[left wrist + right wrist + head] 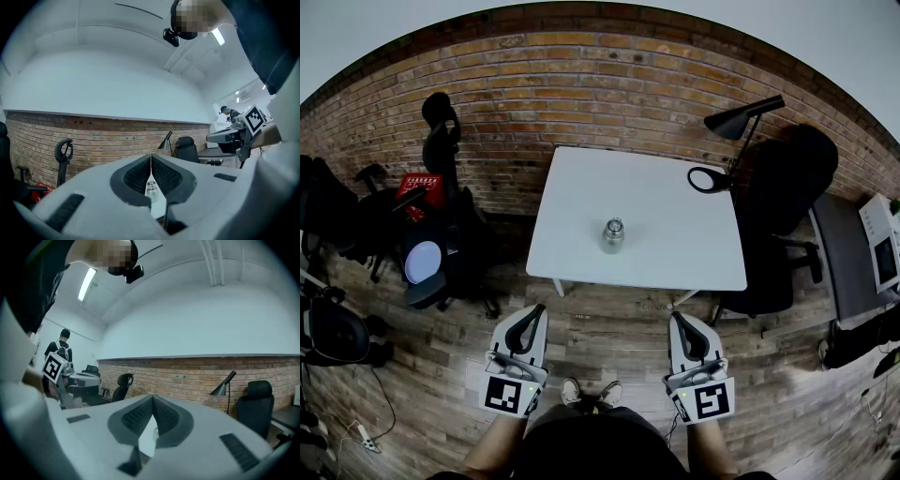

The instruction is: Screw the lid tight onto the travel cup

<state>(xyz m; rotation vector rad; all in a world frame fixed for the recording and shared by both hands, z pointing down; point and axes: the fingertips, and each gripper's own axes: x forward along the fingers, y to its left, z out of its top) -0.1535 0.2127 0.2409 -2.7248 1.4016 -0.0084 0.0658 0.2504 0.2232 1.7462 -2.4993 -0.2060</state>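
Travel cup [612, 235] upright at mid-table, both grippers shut and empty, short of the table's near edge.

Nearest, off the near edge of the white table [675, 187], the left gripper [537, 314] and right gripper [679, 321] point level toward it, jaws pressed together on nothing. Farther in, at the table's middle, the cup stands with its long axis vertical, its lid [613, 224] seemingly on top. It lies ahead between the two grippers, neither clearly nearer. Both would likely have to reach forward and inward.
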